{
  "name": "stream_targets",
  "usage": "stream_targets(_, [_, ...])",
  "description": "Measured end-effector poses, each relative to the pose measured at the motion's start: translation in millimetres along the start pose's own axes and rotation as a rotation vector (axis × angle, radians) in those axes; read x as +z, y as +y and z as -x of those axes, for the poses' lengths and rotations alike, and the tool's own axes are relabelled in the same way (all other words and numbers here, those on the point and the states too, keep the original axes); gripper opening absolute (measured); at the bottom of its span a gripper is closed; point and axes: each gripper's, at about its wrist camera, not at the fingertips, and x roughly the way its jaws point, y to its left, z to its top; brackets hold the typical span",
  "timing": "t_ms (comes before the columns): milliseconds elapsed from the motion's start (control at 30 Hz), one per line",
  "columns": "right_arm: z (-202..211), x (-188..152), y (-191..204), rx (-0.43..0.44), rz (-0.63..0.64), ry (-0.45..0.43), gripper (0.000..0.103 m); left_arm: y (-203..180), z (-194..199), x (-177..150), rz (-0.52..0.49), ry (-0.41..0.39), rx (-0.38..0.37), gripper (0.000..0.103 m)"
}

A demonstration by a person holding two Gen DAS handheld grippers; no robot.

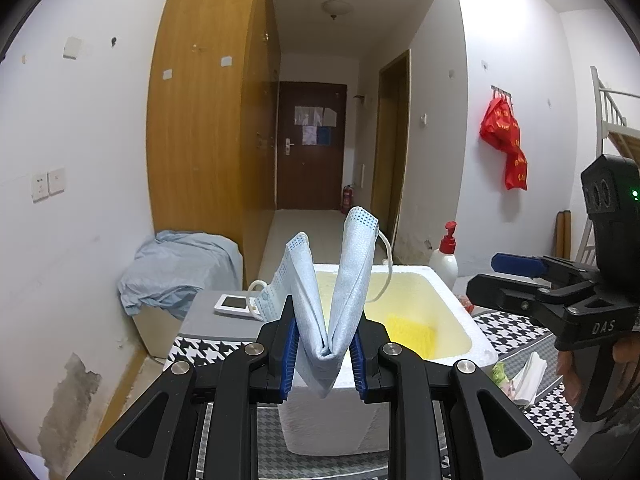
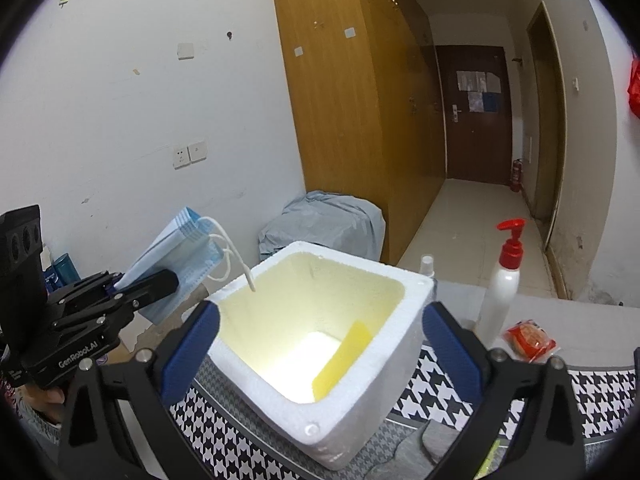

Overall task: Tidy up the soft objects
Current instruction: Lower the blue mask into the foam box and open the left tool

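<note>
A blue face mask [image 1: 328,300], folded in the middle so its two halves stand up in a V, is pinched at the fold by the left gripper [image 1: 325,354]. Its jaws are nearly together with the blue pads pressing on the cloth from both sides. The mask is held in the air just at the near-left rim of a white foam box [image 2: 316,432], and one white ear loop [image 2: 240,264] dangles over the rim into the opening. That looks like the point of the hold: gripped low at the crease, the mask stays bundled and can go straight down into the box.

The box stands on a counter covered by a black-and-white houndstooth cloth [image 2: 448,396], open at the top, with a yellow sponge-like piece [image 2: 344,360] leaning on its floor. The right gripper [image 2: 320,344] hangs just before the box with its jaws spread as wide as they go and nothing between them; the box's near walls sit in the gap, untouched. I judge it free for the next soft thing.

Both grippers tilt a little downward toward the box. A hand [image 1: 624,356] shows on the right one's grip. Beside the box stand a white pump bottle with a red top [image 2: 504,288] and a red snack packet [image 2: 530,340]; a folded white cloth [image 1: 528,376] lies on the counter.
</note>
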Motion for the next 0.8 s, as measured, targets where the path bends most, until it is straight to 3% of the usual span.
stream_targets(800, [55, -25, -27, -0.067, -0.03, -0.027, 0.103, -27, -17, 6, -0.054, 0.007, -0.082, 0.024])
